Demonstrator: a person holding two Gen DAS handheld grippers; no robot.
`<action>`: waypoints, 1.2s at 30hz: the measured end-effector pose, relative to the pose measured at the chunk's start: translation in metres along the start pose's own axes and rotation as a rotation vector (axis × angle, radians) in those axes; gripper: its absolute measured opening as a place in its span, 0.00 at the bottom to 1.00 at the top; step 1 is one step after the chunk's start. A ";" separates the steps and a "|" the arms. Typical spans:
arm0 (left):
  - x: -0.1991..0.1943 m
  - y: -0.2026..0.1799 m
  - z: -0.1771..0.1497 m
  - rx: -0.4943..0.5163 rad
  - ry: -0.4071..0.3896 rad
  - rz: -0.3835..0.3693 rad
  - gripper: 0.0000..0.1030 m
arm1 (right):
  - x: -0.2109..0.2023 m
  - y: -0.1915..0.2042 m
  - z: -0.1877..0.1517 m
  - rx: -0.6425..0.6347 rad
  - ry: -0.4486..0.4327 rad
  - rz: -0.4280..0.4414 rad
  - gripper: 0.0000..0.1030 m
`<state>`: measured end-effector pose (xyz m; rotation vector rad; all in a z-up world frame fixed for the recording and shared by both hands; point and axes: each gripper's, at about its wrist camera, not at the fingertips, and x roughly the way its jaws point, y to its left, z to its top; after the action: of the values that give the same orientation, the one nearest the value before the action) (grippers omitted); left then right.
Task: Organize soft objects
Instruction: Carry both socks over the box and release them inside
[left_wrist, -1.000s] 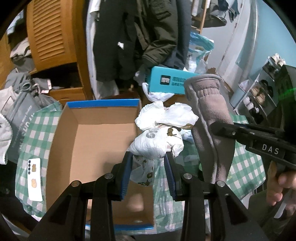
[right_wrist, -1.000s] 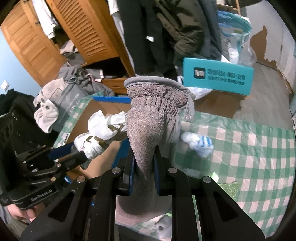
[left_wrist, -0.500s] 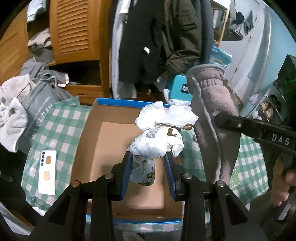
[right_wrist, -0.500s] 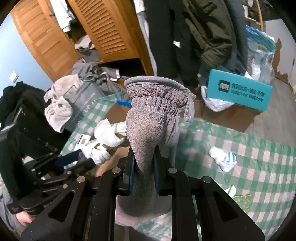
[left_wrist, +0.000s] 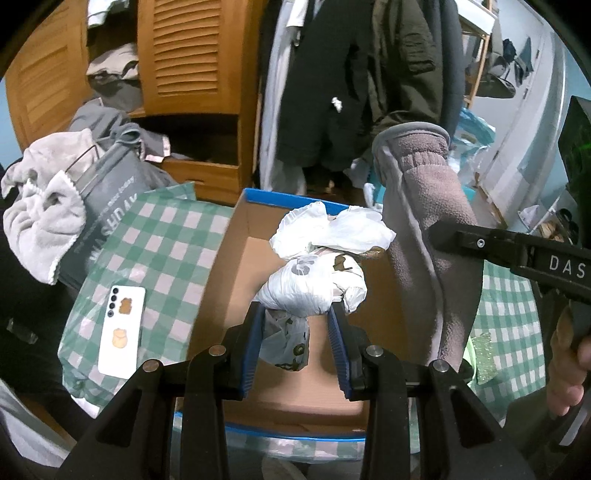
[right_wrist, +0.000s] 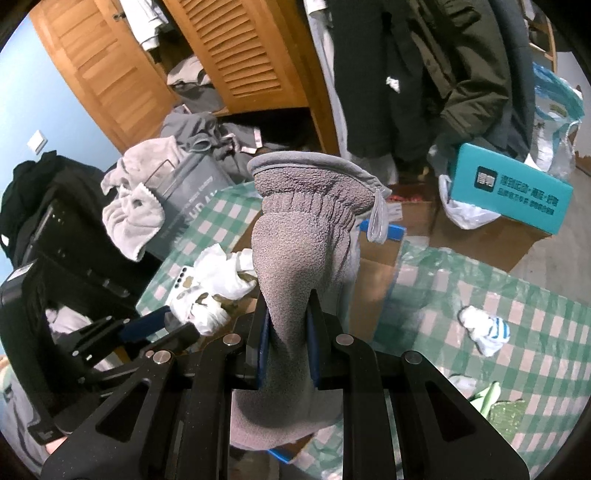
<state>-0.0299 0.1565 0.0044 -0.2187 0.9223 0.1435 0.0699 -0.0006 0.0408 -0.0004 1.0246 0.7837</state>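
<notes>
Carrying step, both tools loaded above the box (left_wrist: 221, 280). The left tool (left_wrist: 295, 341) is clamped on a white bundle (left_wrist: 314, 280) of crumpled soft material, held over the box's open interior. The right tool (right_wrist: 286, 334) is closed tight on a grey fleece glove (right_wrist: 306, 236), cuff uppermost, which hangs just beside the bundle, over the box's right side. The box stands on the checked surface (left_wrist: 166, 236); a phone (left_wrist: 122, 330) lies on the cloth to its left, and a small striped sock (right_wrist: 484, 330) lies loose on the cloth, well apart from the box. The next move likely calls for lowering each item inside the box walls, then parting the jaws so that it drops clear.
</notes>
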 end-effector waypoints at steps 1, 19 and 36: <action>0.001 0.003 -0.001 -0.006 0.004 0.005 0.34 | 0.003 0.002 0.001 0.000 0.005 0.002 0.17; 0.018 0.011 -0.005 -0.031 0.064 0.033 0.51 | 0.033 -0.007 -0.007 0.026 0.075 -0.029 0.46; 0.024 -0.027 -0.009 0.041 0.086 -0.003 0.61 | 0.018 -0.036 -0.021 0.059 0.082 -0.083 0.63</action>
<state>-0.0164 0.1285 -0.0167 -0.1892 1.0094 0.1128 0.0799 -0.0240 0.0028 -0.0245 1.1185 0.6821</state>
